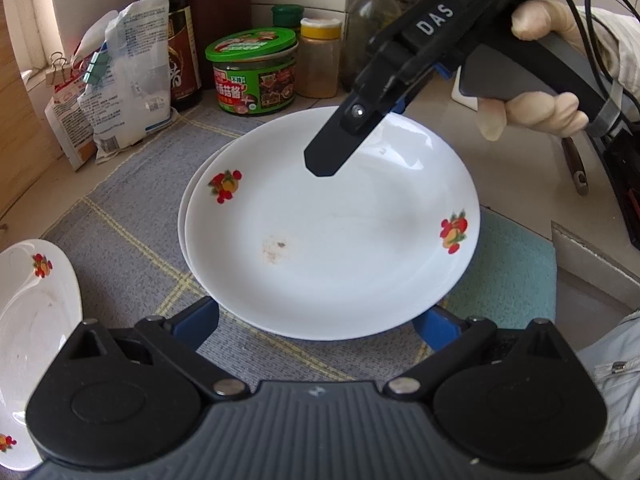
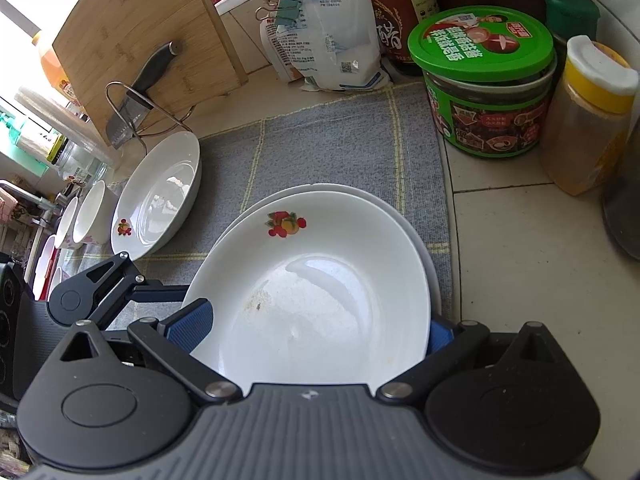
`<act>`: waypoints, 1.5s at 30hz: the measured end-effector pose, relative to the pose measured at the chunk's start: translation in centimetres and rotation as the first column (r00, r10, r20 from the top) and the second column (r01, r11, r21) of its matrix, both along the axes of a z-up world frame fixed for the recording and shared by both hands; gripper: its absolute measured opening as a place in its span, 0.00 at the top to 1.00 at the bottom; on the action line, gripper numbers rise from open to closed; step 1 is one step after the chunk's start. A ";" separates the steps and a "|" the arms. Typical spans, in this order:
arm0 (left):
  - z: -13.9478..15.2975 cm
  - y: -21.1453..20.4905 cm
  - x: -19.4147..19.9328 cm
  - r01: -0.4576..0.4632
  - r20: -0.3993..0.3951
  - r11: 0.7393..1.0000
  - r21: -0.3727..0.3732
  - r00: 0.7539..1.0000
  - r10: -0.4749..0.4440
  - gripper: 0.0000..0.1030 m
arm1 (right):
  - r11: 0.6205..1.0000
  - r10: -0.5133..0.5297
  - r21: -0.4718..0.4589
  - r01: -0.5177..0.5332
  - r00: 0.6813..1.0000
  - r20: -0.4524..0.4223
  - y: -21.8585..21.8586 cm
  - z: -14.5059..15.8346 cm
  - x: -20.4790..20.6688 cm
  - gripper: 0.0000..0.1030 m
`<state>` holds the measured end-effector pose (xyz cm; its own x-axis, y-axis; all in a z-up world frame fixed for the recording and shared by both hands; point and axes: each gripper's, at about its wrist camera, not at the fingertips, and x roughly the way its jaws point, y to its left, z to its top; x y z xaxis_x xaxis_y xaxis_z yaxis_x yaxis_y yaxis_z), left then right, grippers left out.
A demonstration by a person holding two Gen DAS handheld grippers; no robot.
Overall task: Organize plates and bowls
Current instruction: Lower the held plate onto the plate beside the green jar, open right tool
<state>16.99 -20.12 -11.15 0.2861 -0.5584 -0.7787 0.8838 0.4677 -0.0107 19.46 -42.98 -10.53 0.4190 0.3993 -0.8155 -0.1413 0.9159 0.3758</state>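
A white plate with fruit prints (image 1: 332, 240) lies on another white plate (image 1: 185, 216) on a grey mat (image 1: 132, 208). My right gripper (image 1: 320, 160) reaches over its far rim from the upper right. In the right wrist view the top plate (image 2: 320, 292) sits between the right fingers (image 2: 192, 324), which stand wide apart. The lower plate's rim (image 2: 416, 232) shows behind it. My left gripper (image 1: 320, 322) is open, its blue fingers (image 1: 200, 320) under the near rim. A third plate (image 1: 32, 320) lies at left; it also shows in the right wrist view (image 2: 160, 196).
A green-lidded jar (image 1: 256, 72), spice shaker (image 1: 320, 60), dark sauce bottle (image 1: 176, 40) and clipped bags (image 1: 120, 84) stand behind the mat. A teal cloth (image 1: 516, 280) lies right. A knife in a rack (image 2: 136, 104), cutting board (image 2: 140, 32) and white bowls (image 2: 88, 216) stand at left.
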 end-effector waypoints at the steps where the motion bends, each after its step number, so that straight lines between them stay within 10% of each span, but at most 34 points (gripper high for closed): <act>1: 0.0 0.0 0.0 -0.004 0.000 1.000 0.000 1.000 0.004 0.01 | 1.000 0.001 -0.003 -0.001 1.000 0.000 0.0 0.0 0.0 0.00; 25: 0.2 -0.1 -1.2 -0.127 -0.016 0.991 -0.038 0.992 0.126 0.01 | 0.993 -0.021 -0.116 0.018 1.000 -0.017 1.2 0.5 -0.3 0.00; 45: 0.3 -0.1 -1.2 -0.121 -0.013 0.992 -0.034 0.993 0.121 0.01 | 0.994 -0.110 0.002 0.111 0.989 -0.095 -0.4 0.7 -0.7 0.00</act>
